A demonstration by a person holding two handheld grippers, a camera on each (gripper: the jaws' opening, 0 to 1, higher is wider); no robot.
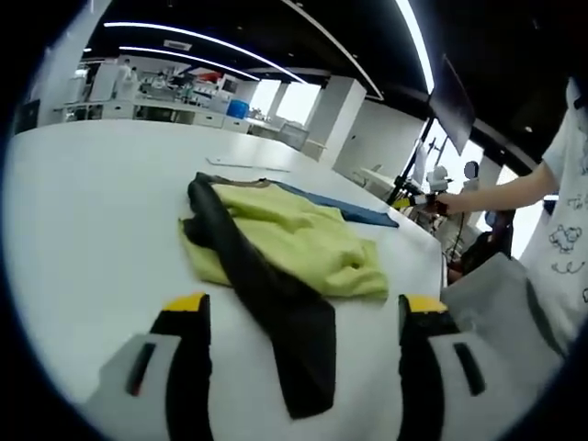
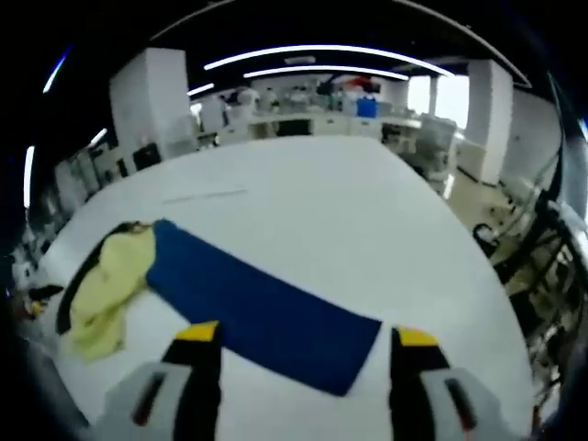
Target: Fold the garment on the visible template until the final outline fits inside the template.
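A yellow-green garment with a black sleeve lies crumpled on the white table. The sleeve trails toward my left gripper, which hovers open just short of it with nothing between its jaws. A blue rectangular template pokes out from under the garment's far side. In the right gripper view the same blue template lies flat, with the garment bunched on its left end. My right gripper is open above the template's near edge.
A person's arm and white shirt show at the right, beside a grey chair back. A thin strip lies farther back on the table. Benches and shelves stand beyond the table.
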